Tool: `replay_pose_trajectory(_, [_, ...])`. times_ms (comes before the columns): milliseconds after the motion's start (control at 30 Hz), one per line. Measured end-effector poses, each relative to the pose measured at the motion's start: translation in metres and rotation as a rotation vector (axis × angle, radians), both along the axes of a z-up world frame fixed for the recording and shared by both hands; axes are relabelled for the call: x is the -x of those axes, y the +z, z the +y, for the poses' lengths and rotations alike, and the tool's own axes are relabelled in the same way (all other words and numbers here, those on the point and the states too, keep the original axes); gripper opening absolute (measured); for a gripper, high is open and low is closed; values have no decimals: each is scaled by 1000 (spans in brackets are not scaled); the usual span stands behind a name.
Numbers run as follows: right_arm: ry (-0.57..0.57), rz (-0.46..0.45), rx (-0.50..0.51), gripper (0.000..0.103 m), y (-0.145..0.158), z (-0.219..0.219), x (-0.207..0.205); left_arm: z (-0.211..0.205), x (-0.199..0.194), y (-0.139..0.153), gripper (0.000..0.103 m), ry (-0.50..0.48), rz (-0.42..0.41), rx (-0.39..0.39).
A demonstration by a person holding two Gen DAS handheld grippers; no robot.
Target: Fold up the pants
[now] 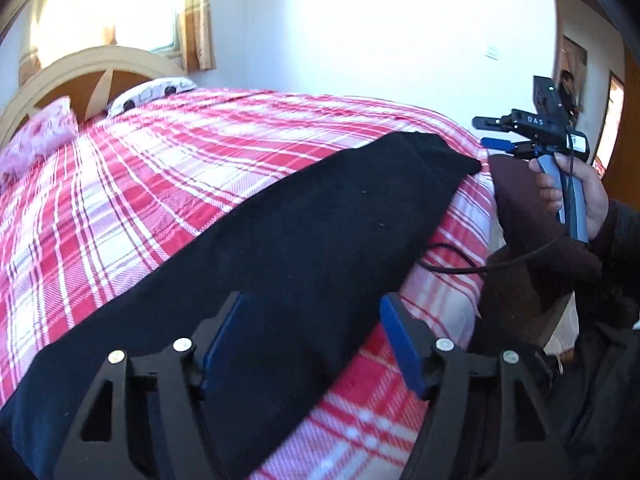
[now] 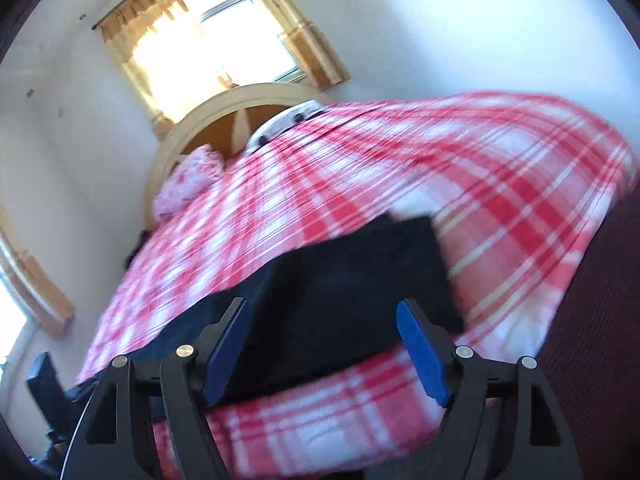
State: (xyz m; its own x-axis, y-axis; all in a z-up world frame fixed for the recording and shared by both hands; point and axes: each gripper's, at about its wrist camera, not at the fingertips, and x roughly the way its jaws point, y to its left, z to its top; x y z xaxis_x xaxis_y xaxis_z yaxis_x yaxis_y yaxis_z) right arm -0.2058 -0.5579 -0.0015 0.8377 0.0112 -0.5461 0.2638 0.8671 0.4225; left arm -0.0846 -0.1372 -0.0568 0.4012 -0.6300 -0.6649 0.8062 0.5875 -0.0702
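Holding both claws open over the bed, I have nothing between the blue pads. My left claw [image 1: 308,336] stands wide, its pads apart above the pants [image 1: 280,248], and it grips no cloth. My right claw [image 2: 320,344] is also wide open and empty, near the other end of the pants [image 2: 352,280].

The pants lie as one long dark strip on the plaid blanket [image 1: 140,184], close to the bed edge on my side, far from the headboard [image 1: 80,76]. In the right wrist view the end looks already doubled, but the picture is blurred, so I cannot be sure.

I think the first risk is the edge: if I pull the strip toward me, it can slide off the bed. A black cable [image 1: 460,268] runs on the blanket just beside the pants; a claw could catch it together with the cloth. When I pinch only the top layer, the fold may open again. If I pinch too deep, I take the blanket also. Farther toward the headboard lies a pink pillow [image 1: 40,140], well apart, no danger there.
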Motion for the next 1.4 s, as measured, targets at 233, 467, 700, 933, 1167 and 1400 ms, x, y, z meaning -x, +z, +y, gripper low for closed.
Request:
replay_pose_trajectory(233, [-44,49,-53,76,-4,-67,-41,1,-16,-29,71,34,119,-39])
replay_pose_trajectory(467, [26,163,-183,13,-37,-94,-82,-3,-13,-31,79,10,110,-59])
replay_pose_trajectory(700, [46,33,27,0,8,-67,-80,-8,-9,-33,86,-21,94,-85])
replay_pose_trajectory(933, [54,93,9,12,3,-69,-79,-6,-9,-32,86,-19,100,-71])
replay_pose_trajectory(1167, [18,150,-98,61,-26,-92,-76,-7,-10,-31,87,-22,101,-70])
replay_pose_trajectory(1400, [75,117,-50,6,-23,-77,-81,-9,-8,-32,88,-23,97,-77])
